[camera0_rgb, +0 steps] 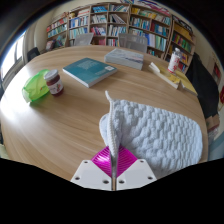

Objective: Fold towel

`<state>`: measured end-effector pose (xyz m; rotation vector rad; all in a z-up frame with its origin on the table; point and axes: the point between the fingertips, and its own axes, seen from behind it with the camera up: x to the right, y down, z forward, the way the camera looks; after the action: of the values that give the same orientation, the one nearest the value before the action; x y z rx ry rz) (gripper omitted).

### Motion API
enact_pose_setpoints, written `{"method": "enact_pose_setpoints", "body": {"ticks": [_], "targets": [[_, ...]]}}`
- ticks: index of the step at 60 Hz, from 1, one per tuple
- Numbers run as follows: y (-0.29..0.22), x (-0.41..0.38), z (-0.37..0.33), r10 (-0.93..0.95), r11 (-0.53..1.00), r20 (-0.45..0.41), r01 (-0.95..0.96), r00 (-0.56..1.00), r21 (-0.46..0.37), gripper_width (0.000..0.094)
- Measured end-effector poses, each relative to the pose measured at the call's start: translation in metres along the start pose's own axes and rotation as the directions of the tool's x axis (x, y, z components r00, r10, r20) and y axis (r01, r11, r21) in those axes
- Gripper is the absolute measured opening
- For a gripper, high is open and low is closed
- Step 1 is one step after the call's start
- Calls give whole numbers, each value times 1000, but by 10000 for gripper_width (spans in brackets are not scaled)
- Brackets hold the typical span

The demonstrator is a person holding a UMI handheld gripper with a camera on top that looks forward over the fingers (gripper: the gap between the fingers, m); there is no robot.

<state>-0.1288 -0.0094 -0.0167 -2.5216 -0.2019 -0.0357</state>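
A white waffle-textured towel [158, 128] lies on the round wooden table [70, 115], spread to the right of my fingers. My gripper [114, 160] is shut on the towel's near left edge: a lifted fold of cloth [115, 125] rises from between the magenta pads [103, 160] and stands up ahead of them. The rest of the towel rests flat on the table beyond and to the right.
Beyond the towel lie a teal book [88, 70], a stack of papers [125, 57], a green packet [36, 88] beside a small jar [54, 82], and a yellow item [165, 76]. Chairs and bookshelves [110, 22] stand past the table.
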Motion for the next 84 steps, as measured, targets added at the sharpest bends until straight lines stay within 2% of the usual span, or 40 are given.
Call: {"method": "enact_pose_setpoints", "body": {"ticks": [5,9,18,22,26,31,40,43,47,54,57,69,84], "targets": [[-11,0,-14,96,995,64,-96,993,-9,31],[-33,9,-39,161,986,112,-165,981,31,32],[-66,71,-103,307,944,178,-323,935,68,37],[-71,116,-115,348,925,148,-365,926,108,39],[-59,161,-110,389,910,95,-399,916,112,39],[-23,205,-86,426,903,10,-426,905,45,40],[41,246,-42,435,897,-87,-439,896,-42,72],[43,250,-38,430,901,-97,-433,898,-21,124],[41,257,-42,430,901,-129,-434,894,-2,300],[33,254,-74,443,896,-141,-441,885,49,865],[26,252,-95,437,899,-150,-429,887,83,819],[38,214,-203,464,877,-128,-434,877,204,833],[115,104,-344,532,819,-23,-508,846,266,827]]}}
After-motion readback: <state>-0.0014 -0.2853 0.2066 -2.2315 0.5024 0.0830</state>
